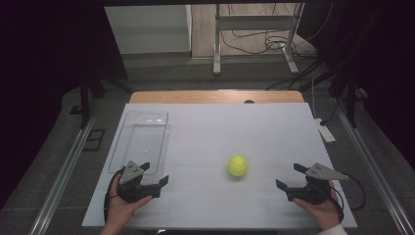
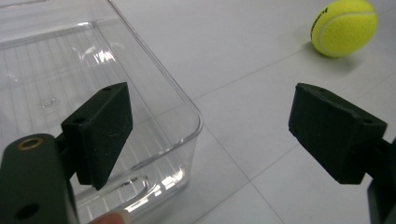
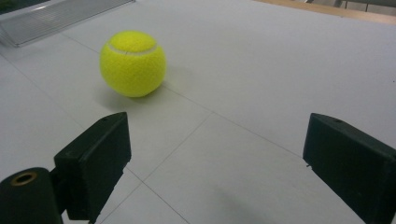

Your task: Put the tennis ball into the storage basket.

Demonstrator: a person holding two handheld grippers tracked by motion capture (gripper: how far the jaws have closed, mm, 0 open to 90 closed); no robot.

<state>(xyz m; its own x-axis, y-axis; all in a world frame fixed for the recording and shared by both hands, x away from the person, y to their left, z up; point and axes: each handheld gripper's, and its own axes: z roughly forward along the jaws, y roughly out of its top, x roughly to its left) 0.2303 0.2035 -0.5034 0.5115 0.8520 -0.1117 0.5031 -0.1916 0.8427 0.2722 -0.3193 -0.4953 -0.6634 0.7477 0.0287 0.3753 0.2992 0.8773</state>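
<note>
Black jaws of the right gripper [image 1: 288,176] stand wide apart and hold nothing; in the right gripper view [image 3: 215,158] only the pale table [image 3: 261,84] lies between them. The left gripper [image 1: 155,173] also has its jaws spread wide and empty. In the left gripper view [image 2: 210,135] its one jaw is in front of the near corner of a clear plastic tray [image 2: 154,88], and the other jaw is over bare table.

Both grippers rest near the front edge of the table [image 1: 210,132], each one in a hand, well apart from each other. The yellow tennis ball [image 1: 237,165] lies on the table between them, a little farther from the person, nearer to the right gripper, and touching neither. The tray [image 1: 139,142] is on the left side, just beyond the left gripper.
</note>
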